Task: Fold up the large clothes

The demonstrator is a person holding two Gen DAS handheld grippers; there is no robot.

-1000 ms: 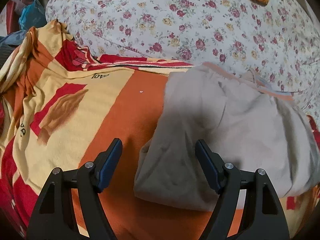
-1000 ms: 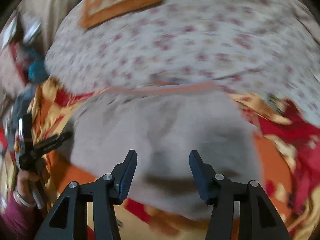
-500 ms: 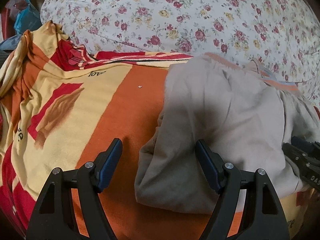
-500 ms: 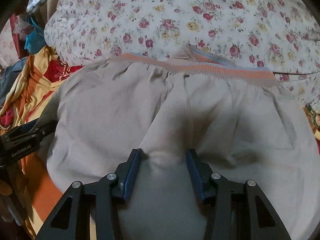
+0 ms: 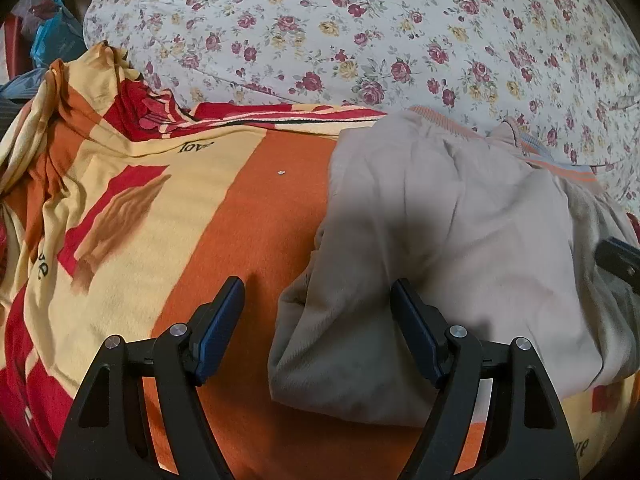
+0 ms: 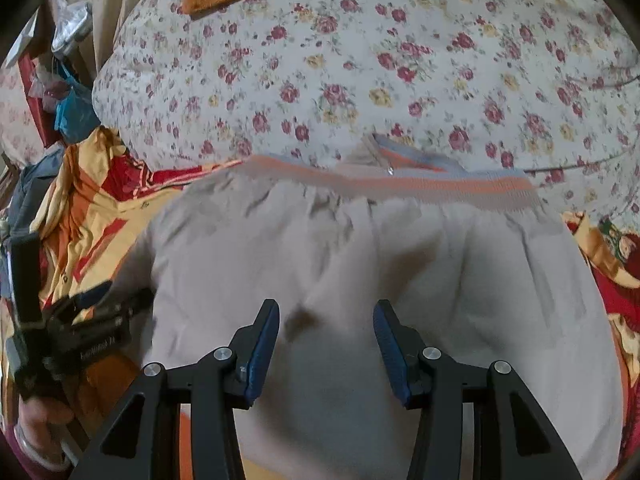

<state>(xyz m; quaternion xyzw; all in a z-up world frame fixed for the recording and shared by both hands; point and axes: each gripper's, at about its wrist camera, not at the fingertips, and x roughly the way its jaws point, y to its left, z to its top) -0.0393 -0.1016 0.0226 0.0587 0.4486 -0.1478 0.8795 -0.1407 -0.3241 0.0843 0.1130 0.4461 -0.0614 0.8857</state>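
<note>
The beige garment (image 6: 360,280) lies folded on the orange blanket (image 5: 256,216), its striped waistband toward the blanket's far edge; the left gripper (image 5: 318,312) straddles its near-left corner with jaws spread, and the right gripper (image 6: 326,336) hovers over its middle, released, probably ready to pinch the next fold.

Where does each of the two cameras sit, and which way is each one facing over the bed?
Left wrist: on the left gripper, looking down over the orange blanket at the beige garment's left edge; its own open fingers show.
Right wrist: on the right gripper, looking down at the garment's middle toward its striped waistband; its own fingers show, the cloth bunched between them.
Shared: garment, blanket, floral cover; each view catches the other gripper at its edge.
</note>
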